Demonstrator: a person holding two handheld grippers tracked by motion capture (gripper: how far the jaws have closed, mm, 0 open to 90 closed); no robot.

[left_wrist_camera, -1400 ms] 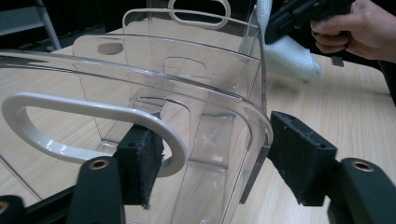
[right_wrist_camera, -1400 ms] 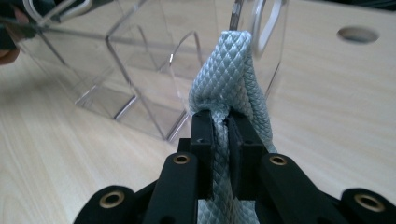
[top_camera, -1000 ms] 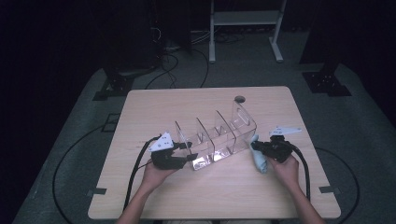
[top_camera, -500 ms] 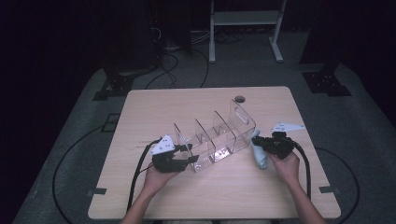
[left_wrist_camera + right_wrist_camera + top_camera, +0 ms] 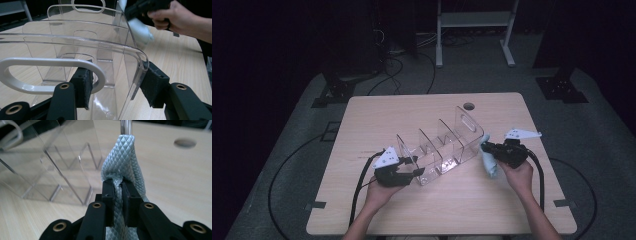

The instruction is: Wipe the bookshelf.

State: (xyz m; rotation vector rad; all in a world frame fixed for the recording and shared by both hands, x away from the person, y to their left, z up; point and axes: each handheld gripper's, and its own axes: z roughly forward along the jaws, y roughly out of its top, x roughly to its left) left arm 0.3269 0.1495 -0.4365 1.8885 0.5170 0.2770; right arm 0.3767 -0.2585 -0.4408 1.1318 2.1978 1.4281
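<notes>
Gripping the near-left end of a clear acrylic file organizer (image 5: 439, 150), the left gripper (image 5: 413, 172) is clamping its two padded jaws on the rounded corner of the end panel, one pad inside the panel and one outside, as the left gripper view shows (image 5: 117, 85). That panel is carrying an oval handle cut-out with a pale rim (image 5: 50, 75), and the inner pad is sitting just behind it. The organizer is lying across the middle of the wooden table (image 5: 412, 115), running from near left to far right, its upright dividers splitting it into several compartments.

At the far-right end, the right gripper (image 5: 486, 148) is pinching a pale blue-grey cloth (image 5: 490, 162), its jaws nearly together with the folded fabric squeezed between them. In the right gripper view the cloth (image 5: 122, 165) is rising above the jaws (image 5: 118, 191), showing a diamond-pattern weave, and is standing just beside the organizer's end wall (image 5: 50, 165); whether it is touching the acrylic cannot be told. A round cable hole (image 5: 469, 106) is sitting in the table near its far edge.

No brand, label or writing is readable on anything.
</notes>
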